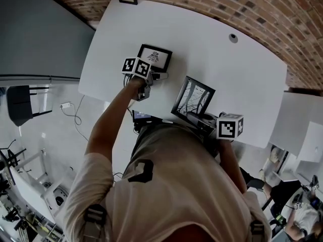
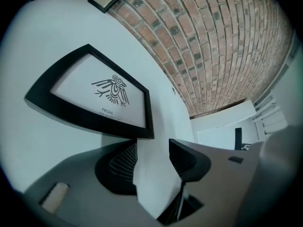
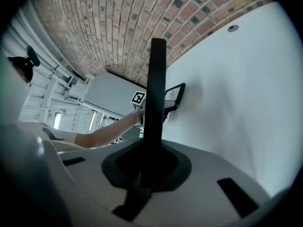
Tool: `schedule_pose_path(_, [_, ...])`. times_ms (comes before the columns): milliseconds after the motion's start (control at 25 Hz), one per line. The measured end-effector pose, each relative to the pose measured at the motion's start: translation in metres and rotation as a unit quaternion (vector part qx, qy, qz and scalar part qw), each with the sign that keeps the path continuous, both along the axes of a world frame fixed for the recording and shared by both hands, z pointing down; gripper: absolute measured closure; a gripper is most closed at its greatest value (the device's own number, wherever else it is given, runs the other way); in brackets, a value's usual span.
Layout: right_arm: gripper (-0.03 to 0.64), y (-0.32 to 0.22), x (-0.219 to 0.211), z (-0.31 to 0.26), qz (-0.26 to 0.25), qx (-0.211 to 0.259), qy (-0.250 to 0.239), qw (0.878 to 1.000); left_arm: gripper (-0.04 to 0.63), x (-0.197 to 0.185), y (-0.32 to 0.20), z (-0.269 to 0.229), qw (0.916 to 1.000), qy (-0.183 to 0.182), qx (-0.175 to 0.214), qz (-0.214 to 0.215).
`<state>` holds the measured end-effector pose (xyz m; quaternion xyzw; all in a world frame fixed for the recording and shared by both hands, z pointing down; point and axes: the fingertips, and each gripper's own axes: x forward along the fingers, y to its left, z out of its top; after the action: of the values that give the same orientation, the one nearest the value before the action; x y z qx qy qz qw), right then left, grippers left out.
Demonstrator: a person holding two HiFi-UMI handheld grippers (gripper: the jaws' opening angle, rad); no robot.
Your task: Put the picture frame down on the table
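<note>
A: Where is the picture frame?
B: Over the near side of the white worktop (image 1: 242, 69). The picture frame (image 1: 193, 96) stands up on its edge, tipped back, with its picture side toward the person. I cannot tell if it touches the worktop.
A: Which way does it run?
B: In the right gripper view its thin black edge goes straight up from the tool.
A: What holds it?
B: The right tool (image 3: 151, 161) is squeezed tight on its bottom edge.
A: And the other one?
B: The left tool (image 2: 154, 161) has its jaws apart, with only bare worktop between them. It is further in on the worktop, and a bird frame (image 2: 94, 96) is just past its jaws.
A: Any words?
B: Under the bird it says FROM (image 2: 108, 110). The line below is too tiny to read.
</note>
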<state>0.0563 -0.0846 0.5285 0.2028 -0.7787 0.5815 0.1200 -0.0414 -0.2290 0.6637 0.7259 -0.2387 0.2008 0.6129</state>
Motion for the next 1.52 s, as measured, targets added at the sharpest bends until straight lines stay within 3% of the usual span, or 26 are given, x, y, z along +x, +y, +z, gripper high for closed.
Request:
schedule_pose_path(520, [0.601,0.019,-0.004,-0.005,0.011,0.005,-0.007,1.000,0.397,-0.006,0.009,-0.021,0.9994,0.013,0.032,0.006])
schedule_pose_path(960, [0.601,0.029,-0.011,-0.012,0.025,0.021,-0.005,0.999,0.439,-0.022,0.028,-0.053,0.9913,-0.006,0.132,0.005])
schedule_pose_path(1040, [0.601,0.032,-0.011,-0.011,0.028,0.024,-0.001,0.999,0.487,-0.027,0.033,-0.060,0.9886,-0.009,0.150,-0.006])
schedule_pose_path(1120, [0.601,0.035,-0.010,-0.011,0.030,0.026,-0.001,0.999,0.578,-0.034,0.036,-0.070,0.9834,-0.012,0.179,-0.027])
schedule_pose_path(1320, [0.601,0.037,-0.010,-0.014,0.034,0.038,-0.008,0.999,0.591,-0.048,0.042,-0.096,0.9709,-0.002,0.220,-0.094])
schedule_pose_path(1520, [0.601,0.040,-0.015,-0.017,0.032,0.048,-0.008,0.998,0.591,-0.062,0.055,-0.113,0.9612,-0.010,0.245,-0.126])
